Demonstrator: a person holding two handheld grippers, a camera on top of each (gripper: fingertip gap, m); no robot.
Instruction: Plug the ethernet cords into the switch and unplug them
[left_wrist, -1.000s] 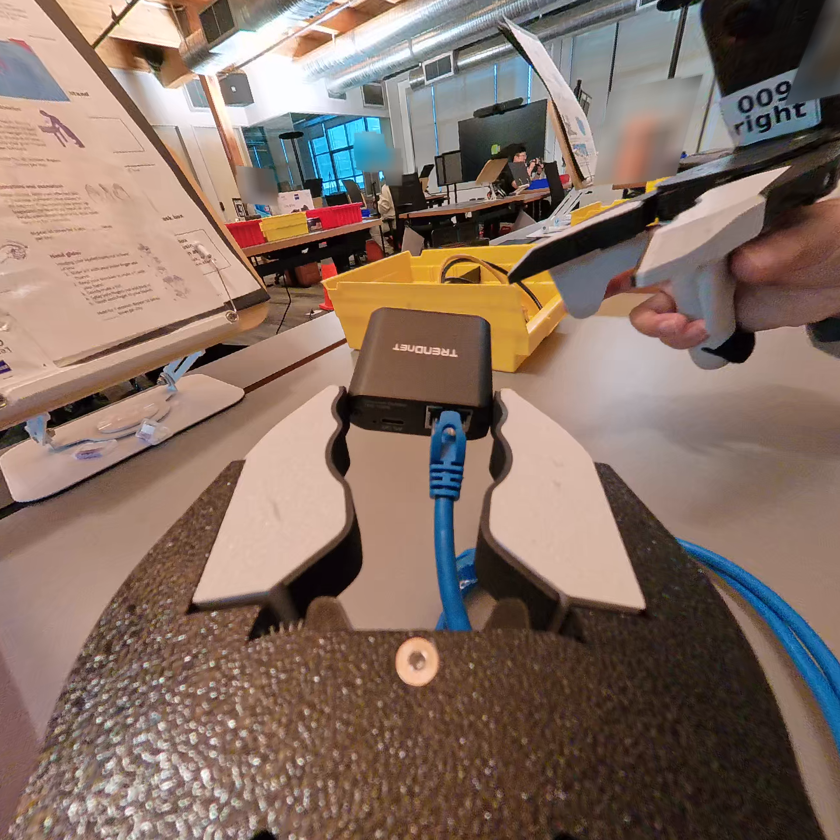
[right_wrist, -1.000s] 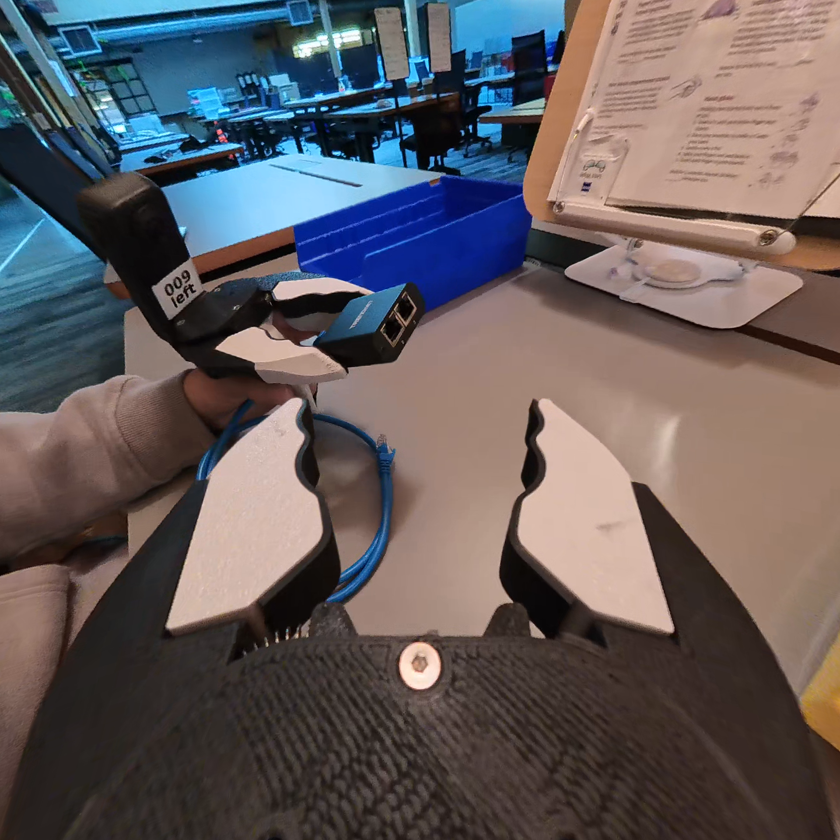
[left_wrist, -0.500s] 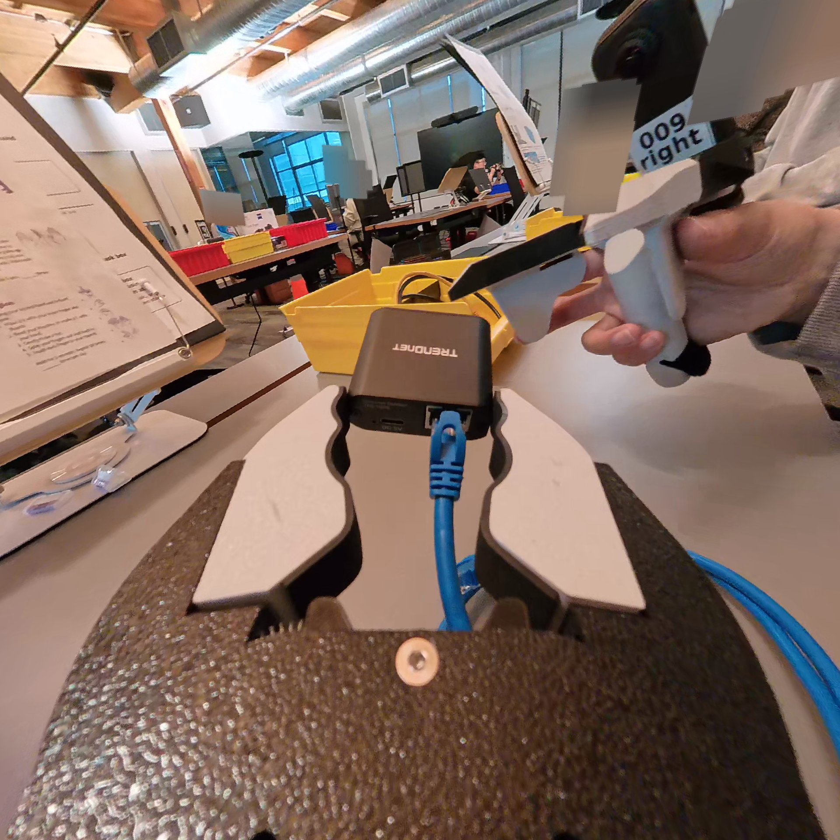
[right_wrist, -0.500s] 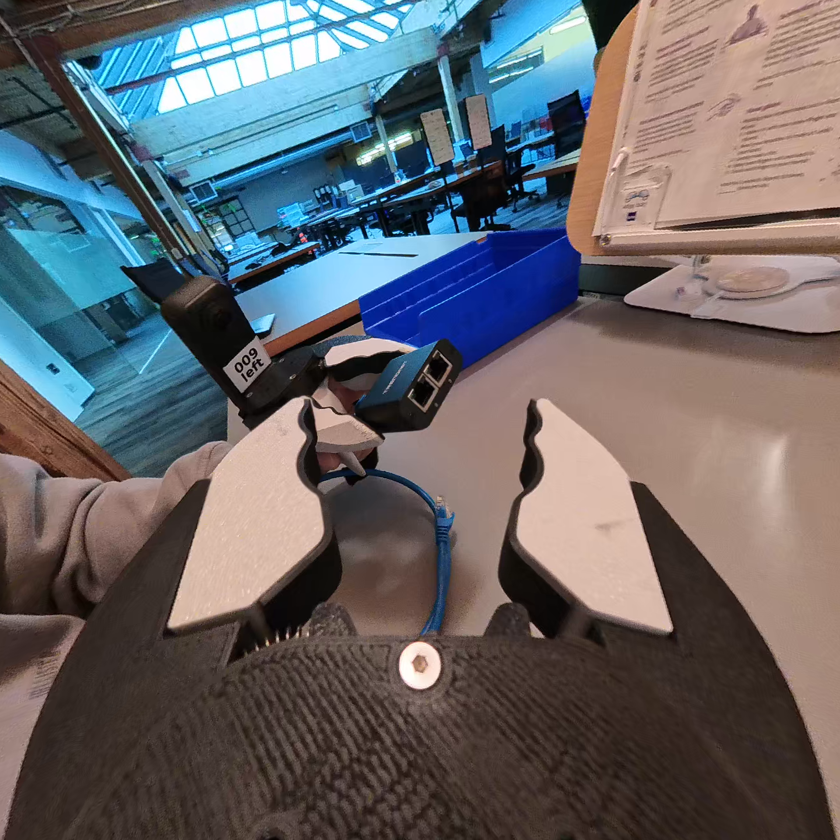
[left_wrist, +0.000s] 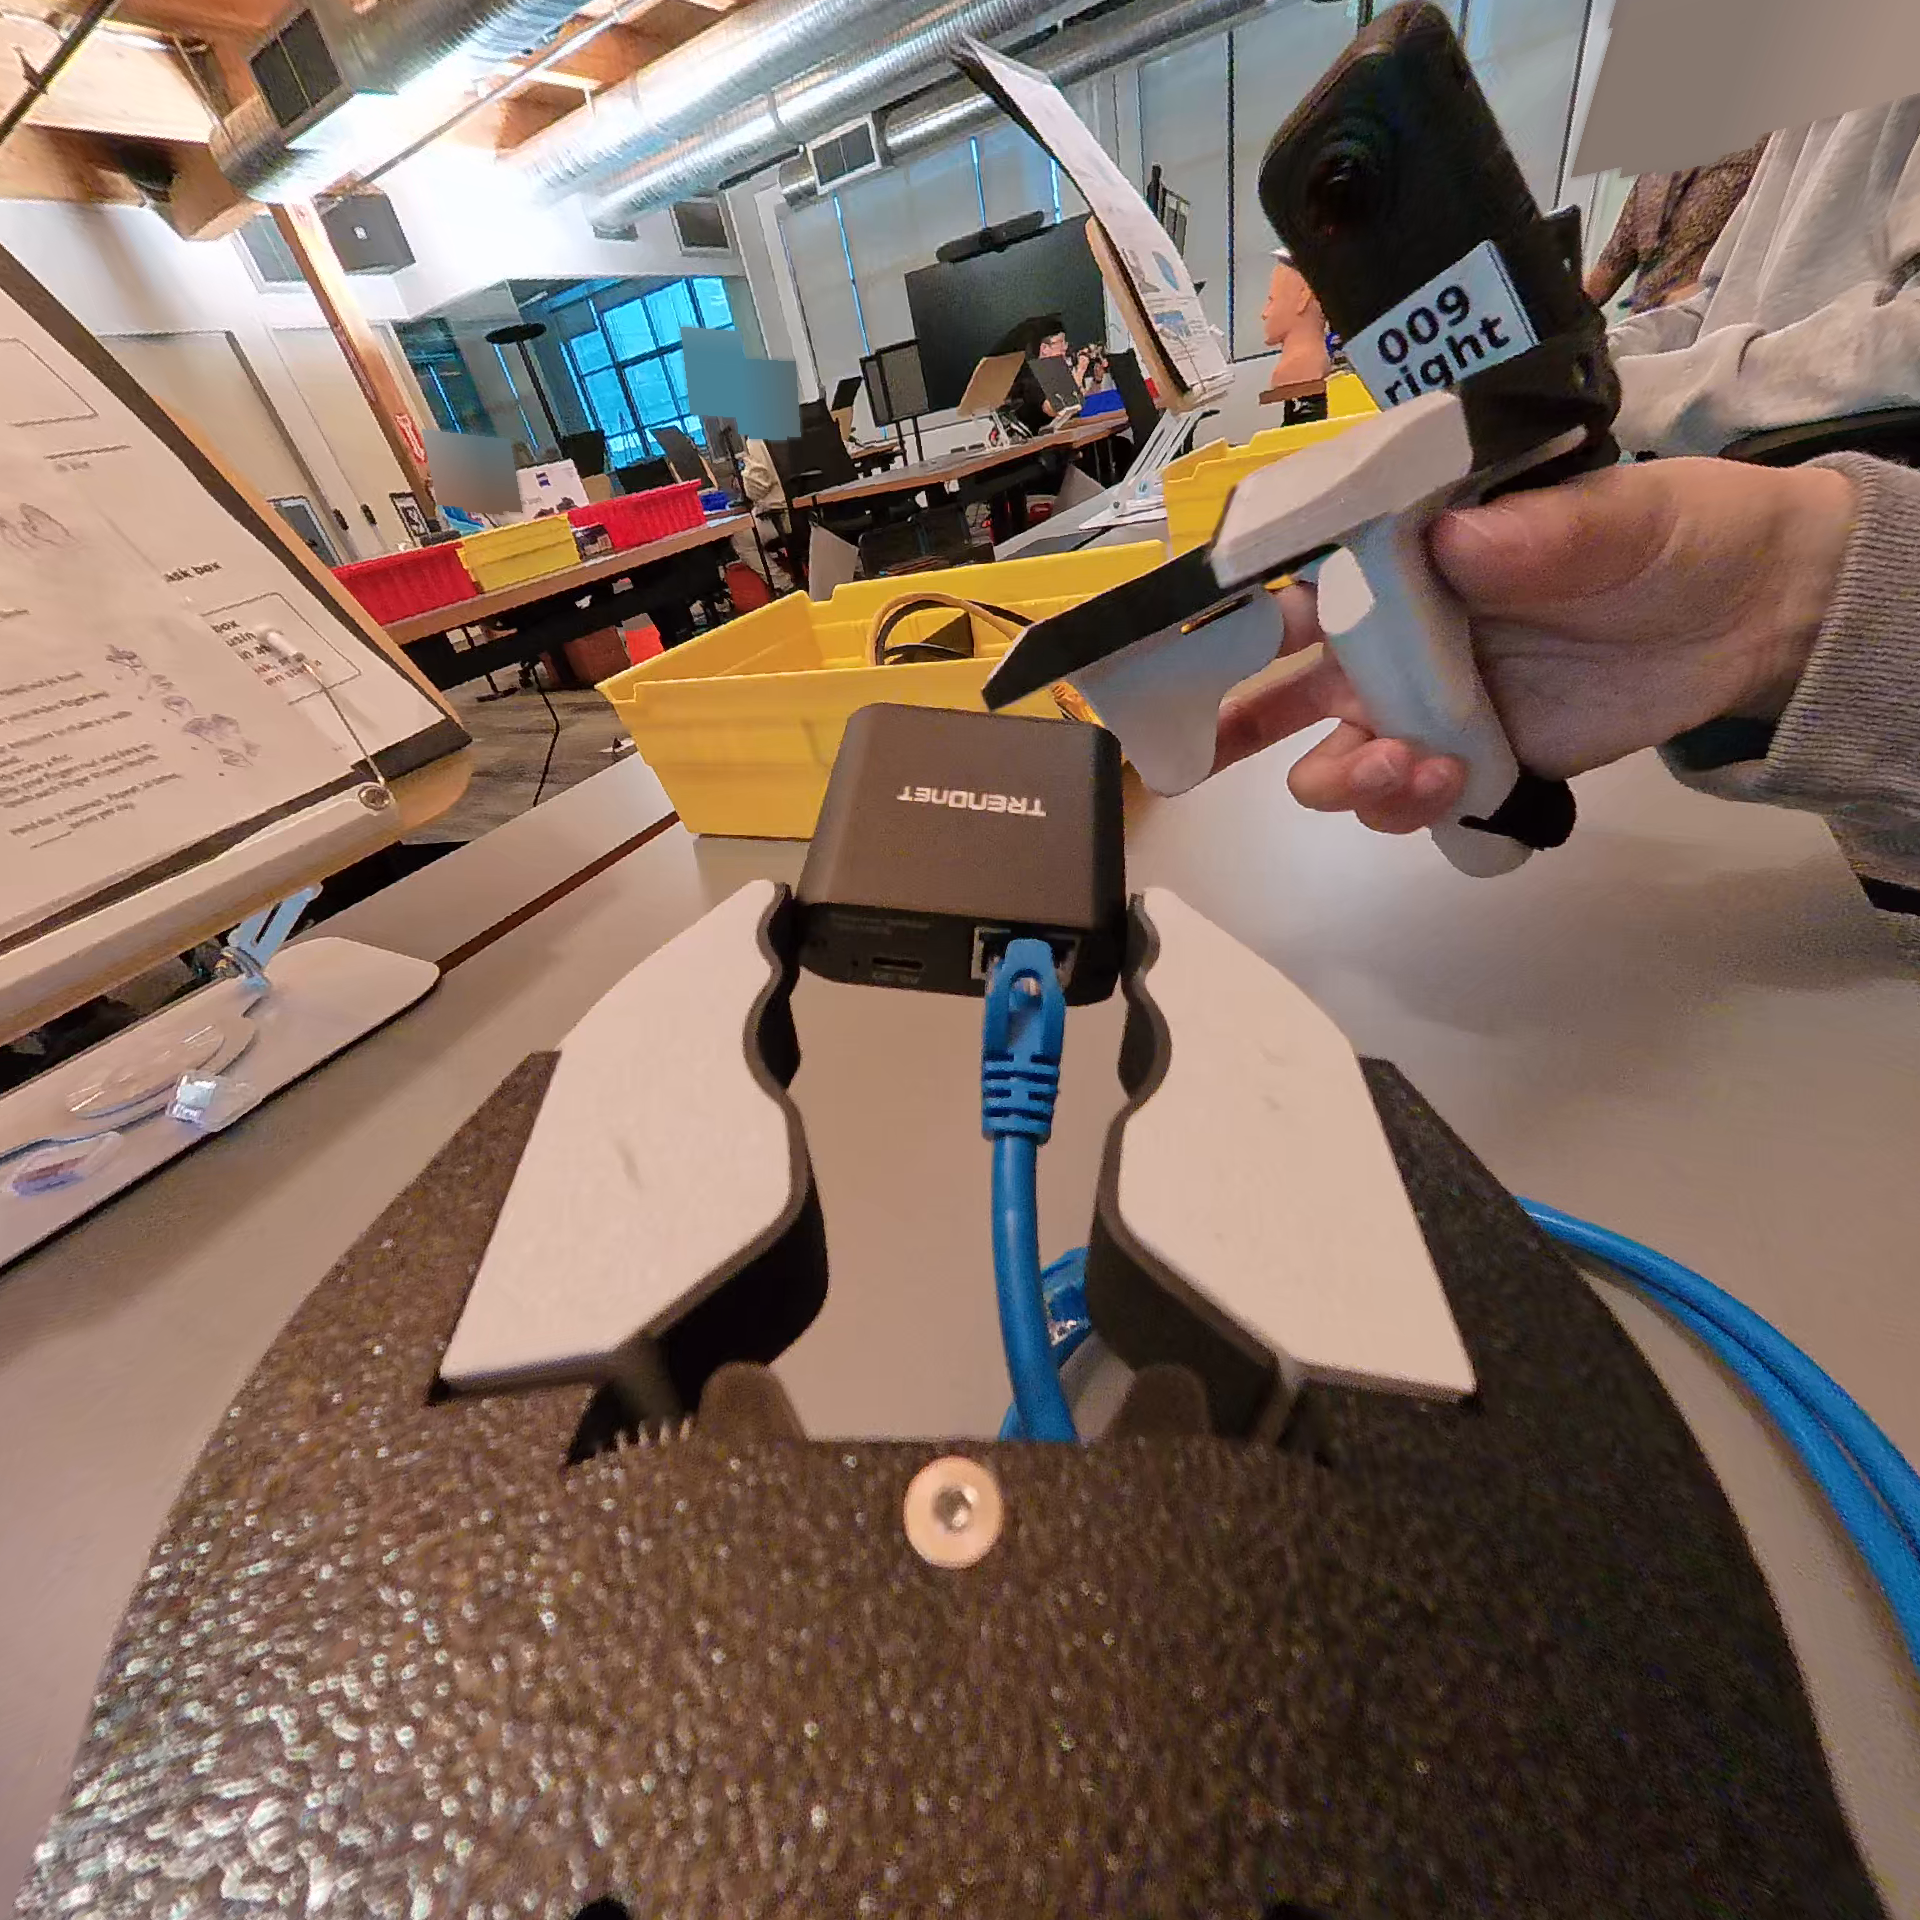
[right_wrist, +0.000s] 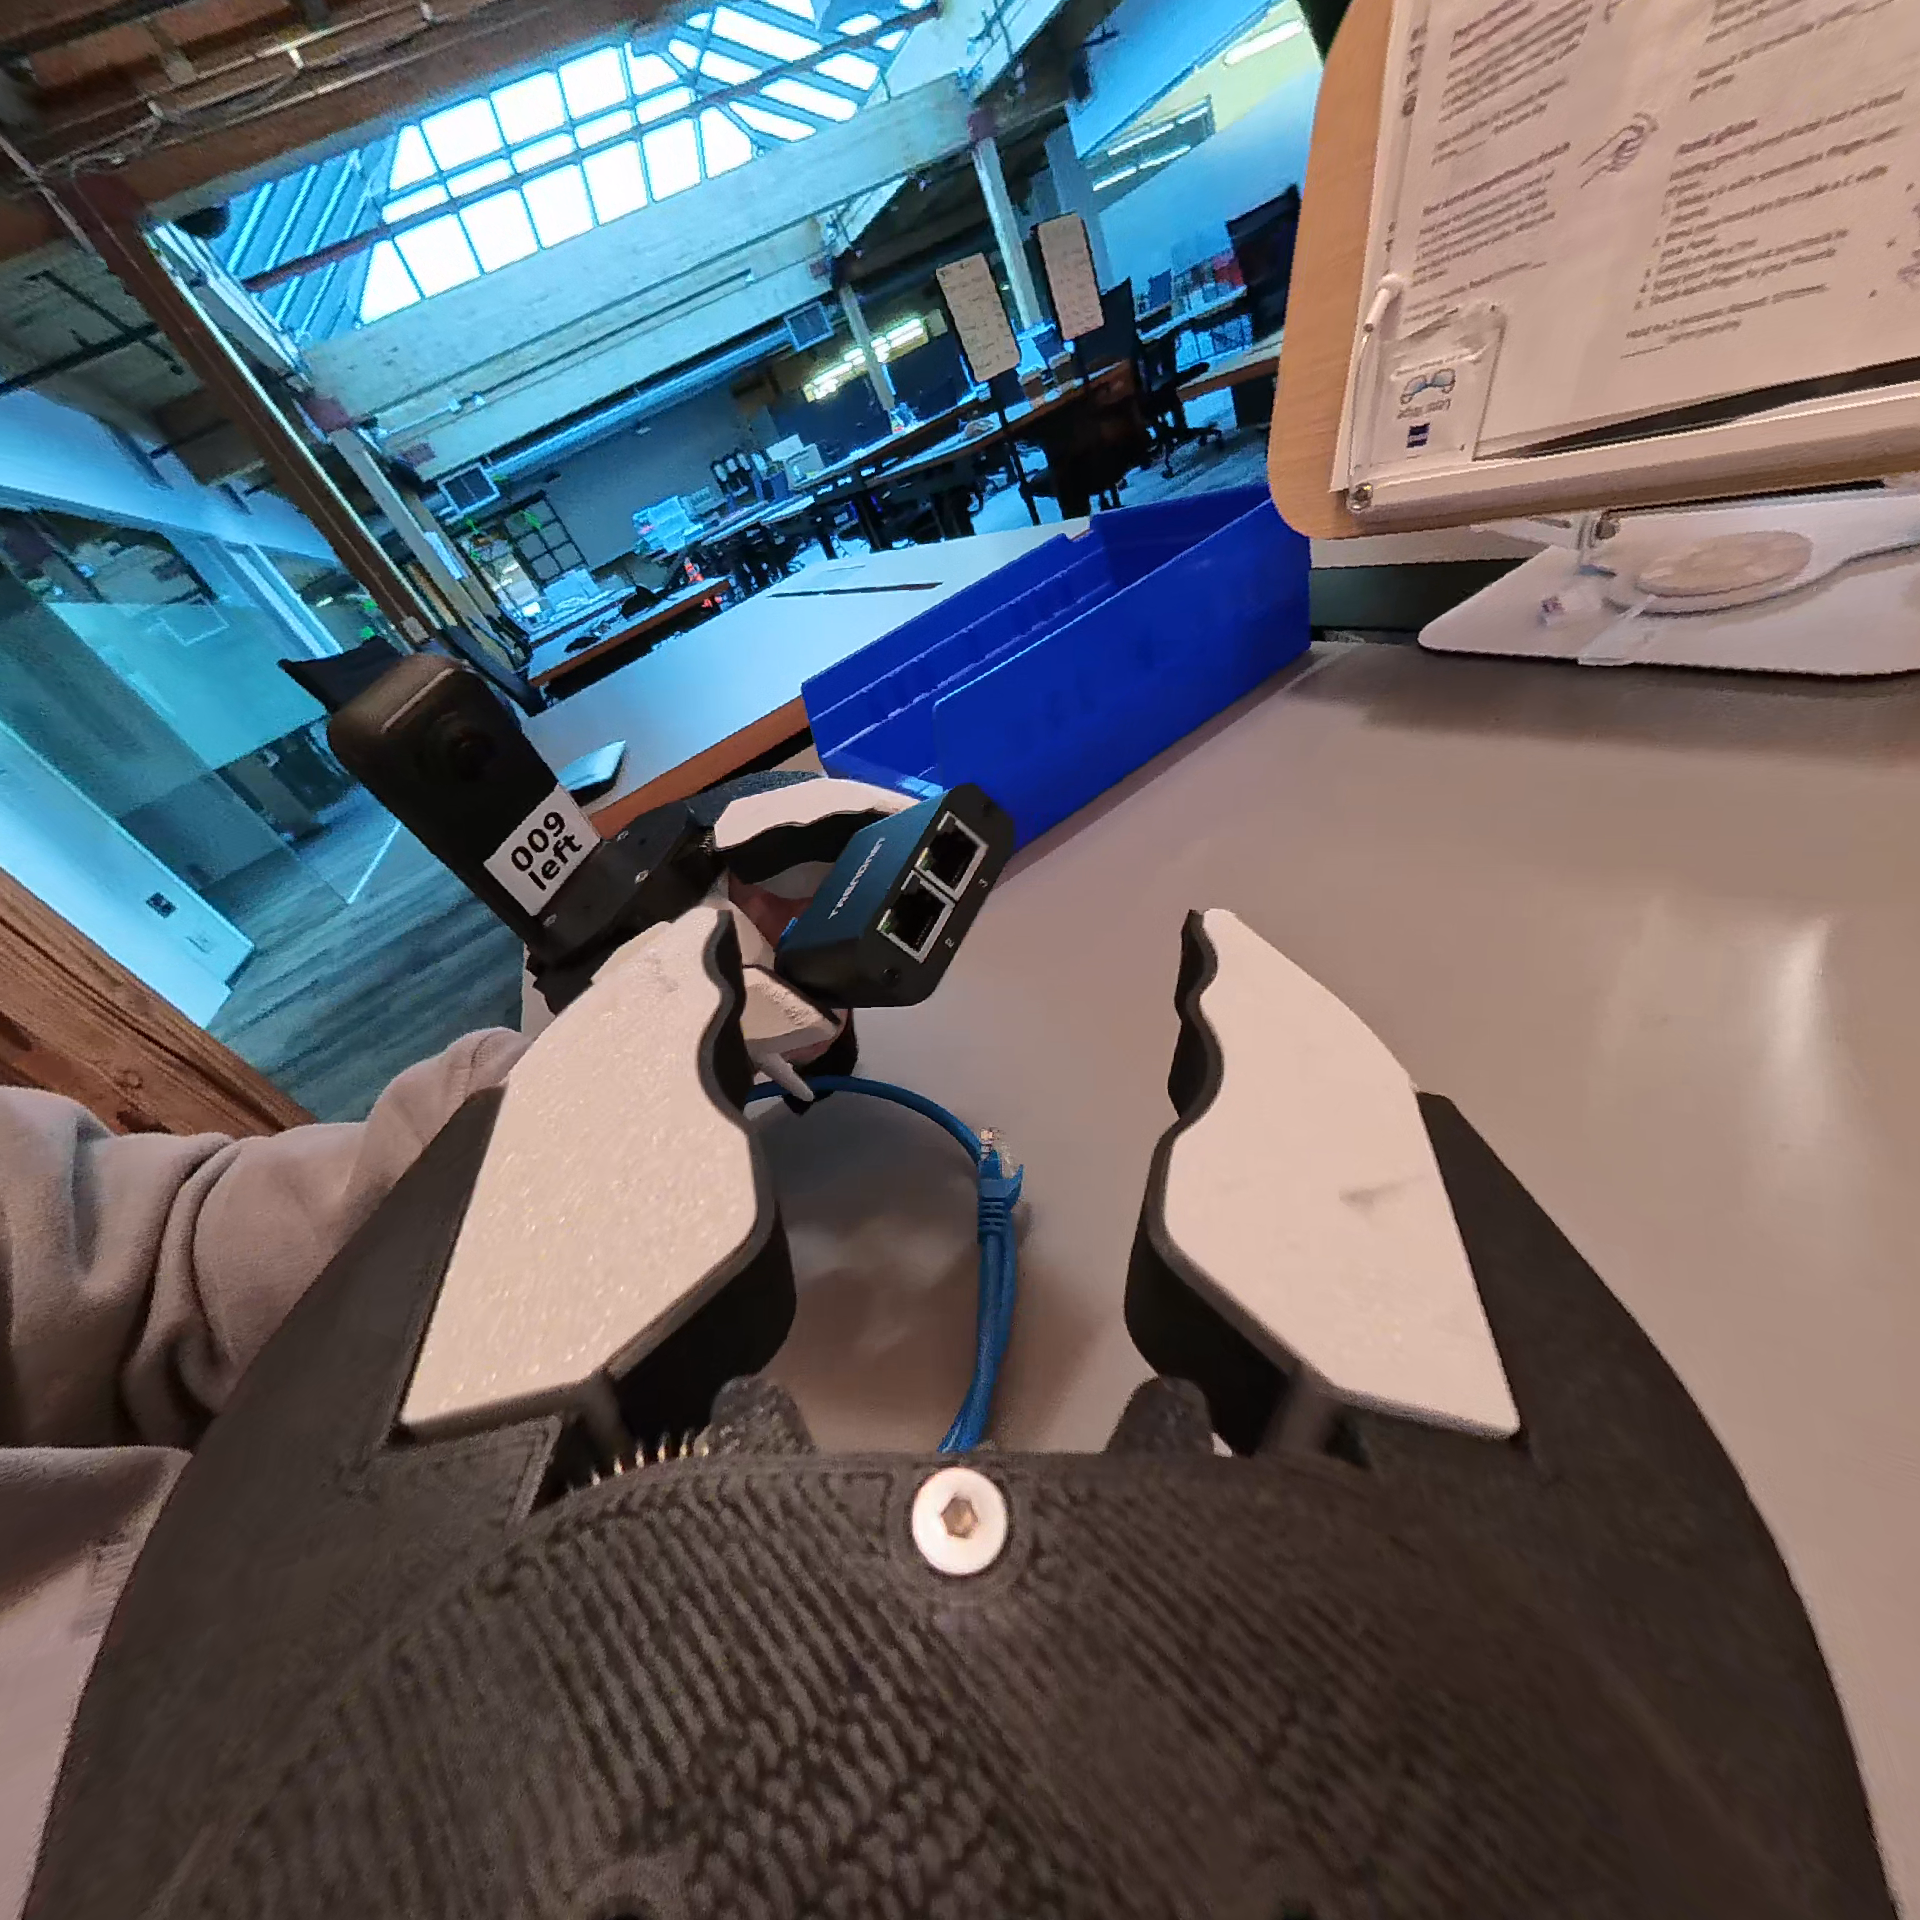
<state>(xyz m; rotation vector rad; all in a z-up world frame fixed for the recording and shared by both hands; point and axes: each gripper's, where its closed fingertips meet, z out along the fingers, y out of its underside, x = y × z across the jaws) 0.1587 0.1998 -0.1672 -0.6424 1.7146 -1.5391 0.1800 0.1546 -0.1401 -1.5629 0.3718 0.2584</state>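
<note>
Beyond the fingers on the grey surface (left_wrist: 1558, 1039) sits a yellow bin (left_wrist: 769, 727); a document stand (left_wrist: 187, 665) rises to their left. A blue bin (right_wrist: 1081, 686) lies ahead in the right wrist view.

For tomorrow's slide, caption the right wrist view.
Open right gripper hovers over the loose blue ethernet plug; left gripper holds the black switch.

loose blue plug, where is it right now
In the right wrist view the loose blue plug lies on the grey table, between the open right gripper fingers, just below the switch held by the left gripper.
</note>
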